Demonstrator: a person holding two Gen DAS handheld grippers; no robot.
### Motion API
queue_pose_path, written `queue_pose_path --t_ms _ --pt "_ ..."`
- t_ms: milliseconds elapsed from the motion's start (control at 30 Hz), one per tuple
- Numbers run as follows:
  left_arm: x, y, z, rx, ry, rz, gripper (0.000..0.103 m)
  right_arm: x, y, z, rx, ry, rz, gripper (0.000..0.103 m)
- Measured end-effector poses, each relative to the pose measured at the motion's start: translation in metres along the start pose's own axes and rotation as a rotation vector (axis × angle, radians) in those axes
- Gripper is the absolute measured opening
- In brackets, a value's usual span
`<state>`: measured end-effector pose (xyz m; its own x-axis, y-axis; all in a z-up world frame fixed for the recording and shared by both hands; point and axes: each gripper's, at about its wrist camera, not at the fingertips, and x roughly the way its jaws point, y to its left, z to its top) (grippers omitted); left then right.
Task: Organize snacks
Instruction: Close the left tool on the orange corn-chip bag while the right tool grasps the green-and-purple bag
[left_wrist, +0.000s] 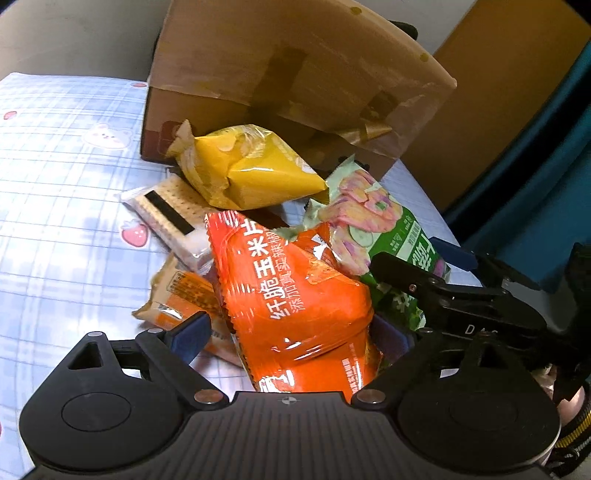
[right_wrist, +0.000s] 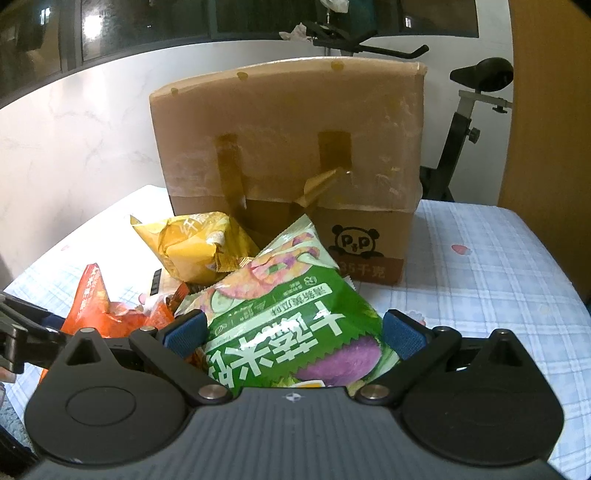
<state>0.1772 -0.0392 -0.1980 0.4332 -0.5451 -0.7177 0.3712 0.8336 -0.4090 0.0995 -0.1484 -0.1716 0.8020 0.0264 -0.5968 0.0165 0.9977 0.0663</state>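
Observation:
A pile of snack packets lies in front of a cardboard box (left_wrist: 295, 70) with raised flaps. My left gripper (left_wrist: 291, 336) has its blue pads on either side of an orange corn-chip bag (left_wrist: 295, 295). My right gripper (right_wrist: 295, 332) has its pads on either side of a green vegetable-crisp bag (right_wrist: 288, 314); that bag also shows in the left wrist view (left_wrist: 373, 218). A yellow bag (left_wrist: 243, 166) lies nearest the box, also seen from the right wrist (right_wrist: 195, 247). A clear cracker pack (left_wrist: 170, 218) and a tan-orange packet (left_wrist: 181, 295) lie left of the orange bag.
The table has a blue-checked cloth (left_wrist: 55, 177) with strawberry and bear prints. The right gripper's body (left_wrist: 461, 302) is close on the right in the left wrist view. An exercise bike (right_wrist: 469, 122) stands behind the table. A wooden panel (left_wrist: 498, 92) is at the right.

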Motion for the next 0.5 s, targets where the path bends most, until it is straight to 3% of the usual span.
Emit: queue_pose_path --t_ms 200,267,300,400,500 --pt "0.009 -0.002 0.001 0.018 0.007 -0.024 0.095 0.002 -0.002 -0.001 0.018 0.003 -0.001 0.103" --pt "0.007 -0.002 0.0 0.02 -0.008 -0.037 0.089 0.002 -0.002 -0.001 0.022 0.003 -0.002 0.103" --pt "0.005 0.0 0.0 0.018 -0.019 -0.058 0.077 0.002 -0.002 -0.001 0.023 0.005 -0.004 0.103" --pt "-0.001 0.001 -0.001 0.024 -0.044 -0.073 0.066 0.002 -0.002 -0.001 0.03 0.005 -0.005 0.103" --pt "-0.013 0.003 -0.003 0.03 -0.095 -0.09 0.062 0.002 -0.004 -0.001 0.037 0.004 -0.001 0.103"
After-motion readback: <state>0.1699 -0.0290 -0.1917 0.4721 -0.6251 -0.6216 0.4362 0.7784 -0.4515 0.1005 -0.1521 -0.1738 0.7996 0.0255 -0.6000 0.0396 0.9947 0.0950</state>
